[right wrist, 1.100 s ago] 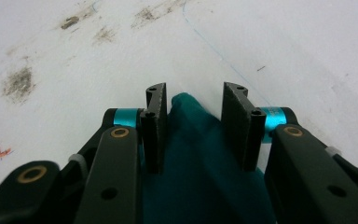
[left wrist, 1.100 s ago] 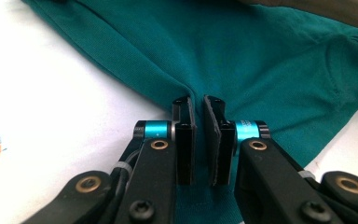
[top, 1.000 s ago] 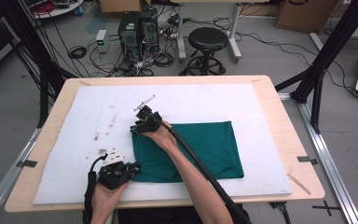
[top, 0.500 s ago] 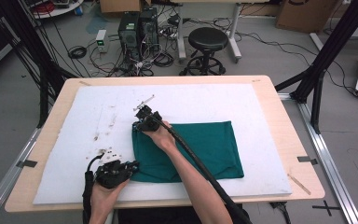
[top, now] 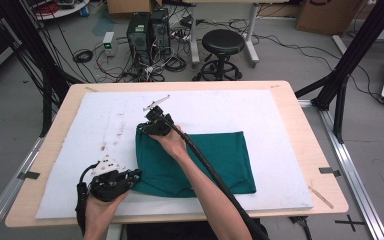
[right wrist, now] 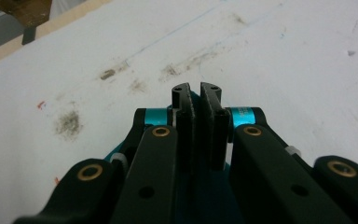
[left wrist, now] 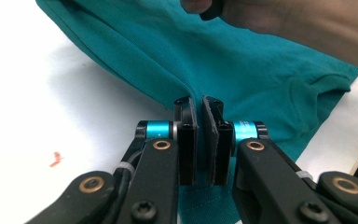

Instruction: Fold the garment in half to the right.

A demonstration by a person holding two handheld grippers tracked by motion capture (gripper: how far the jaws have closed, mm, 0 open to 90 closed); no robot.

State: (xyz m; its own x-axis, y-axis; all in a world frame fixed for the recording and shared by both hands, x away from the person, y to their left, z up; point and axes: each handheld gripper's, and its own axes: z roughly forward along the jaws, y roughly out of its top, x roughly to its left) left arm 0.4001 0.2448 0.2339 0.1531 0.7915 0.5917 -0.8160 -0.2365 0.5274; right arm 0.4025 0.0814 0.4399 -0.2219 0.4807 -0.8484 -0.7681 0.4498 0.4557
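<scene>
Left hand-held gripper [top: 133, 175], nearest the person: jaws nearly closed, pinching the near-left corner of the folded teal cotton garment [top: 215, 160]; in the left gripper view the hem runs between the pads [left wrist: 192, 122].

Right hand-held gripper [top: 149, 124], farther off: jaws narrow, clamped on the far-left corner, teal fabric visible between the pads [right wrist: 189, 114].

The garment lies flat on the white foam sheet [top: 280, 125] covering the desk, extending rightward from both grippers, its long axis running left to right. Judgement: both left corners are held, so a fold towards the free right edge looks likely.
</scene>
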